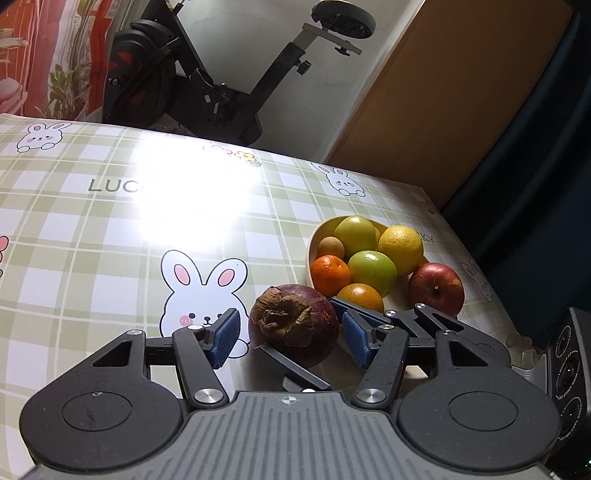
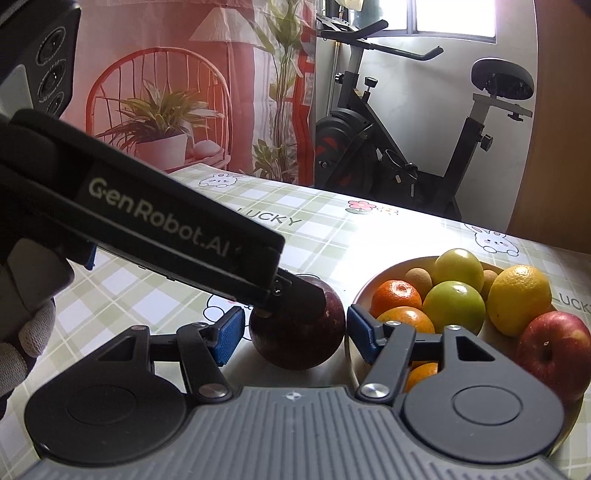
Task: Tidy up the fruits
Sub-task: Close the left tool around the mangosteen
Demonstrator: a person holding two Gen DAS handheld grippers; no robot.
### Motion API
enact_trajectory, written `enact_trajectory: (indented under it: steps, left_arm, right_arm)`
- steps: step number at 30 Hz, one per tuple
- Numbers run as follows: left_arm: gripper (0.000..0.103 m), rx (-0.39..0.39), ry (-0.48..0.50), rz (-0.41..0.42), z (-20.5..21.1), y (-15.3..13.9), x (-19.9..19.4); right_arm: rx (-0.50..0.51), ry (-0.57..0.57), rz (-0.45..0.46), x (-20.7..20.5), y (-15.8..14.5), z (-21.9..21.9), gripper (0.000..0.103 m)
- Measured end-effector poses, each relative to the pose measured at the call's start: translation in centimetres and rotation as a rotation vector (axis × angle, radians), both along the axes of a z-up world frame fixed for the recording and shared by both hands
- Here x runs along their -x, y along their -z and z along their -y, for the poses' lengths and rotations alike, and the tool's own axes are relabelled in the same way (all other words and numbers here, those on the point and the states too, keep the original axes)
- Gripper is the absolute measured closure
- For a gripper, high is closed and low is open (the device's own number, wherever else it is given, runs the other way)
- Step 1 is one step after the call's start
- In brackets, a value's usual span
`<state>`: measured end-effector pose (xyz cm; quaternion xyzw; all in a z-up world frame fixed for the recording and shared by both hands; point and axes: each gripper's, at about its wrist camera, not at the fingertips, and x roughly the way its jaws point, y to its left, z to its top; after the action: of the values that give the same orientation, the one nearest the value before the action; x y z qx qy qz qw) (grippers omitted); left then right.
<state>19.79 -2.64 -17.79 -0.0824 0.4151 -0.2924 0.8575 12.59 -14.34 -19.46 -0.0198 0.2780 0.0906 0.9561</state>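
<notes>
Dark purple round mangosteen point(image 1: 294, 324) rests on the bench; left gripper point(image 1: 291, 332) and right gripper point(image 2: 291, 330) fingers both spread around it.

Glossy tablecloth point(image 1: 110, 236), probably vinyl; matt mangosteen point(image 1: 295, 325).

Both views are bright and mostly sharp. Daylight comes from a window point(image 2: 454, 18) at the top of the right wrist view, its panes blown out to white. The glossy checked cloth on the counter point(image 1: 74, 229) throws back a wide patch of glare point(image 1: 192, 199) that washes out the printed lettering in the left wrist view; a paler sheen point(image 2: 388, 240) lies on it in the right wrist view. The fruit carries small highlights, and the mangosteen point(image 1: 293, 325) casts a soft, short shadow beneath it. Fisheye distortion bends the counter's edge and the walls, and the corners fall to black. The near black bar point(image 2: 147, 221) is slightly soft.
</notes>
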Motion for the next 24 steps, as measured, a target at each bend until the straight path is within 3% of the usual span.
enact_trajectory:
  steps: [8,24]
  left_arm:
    - [0.041,0.031,-0.019,-0.039,-0.2,1.0,-0.3]
    - [0.044,0.035,-0.073,-0.024,-1.9,0.8,0.7]
  right_arm:
    - [-0.019,-0.006,0.012,0.4,-0.1,0.5,0.041]
    - [-0.030,-0.095,-0.004,0.6,0.1,-0.4,0.044]
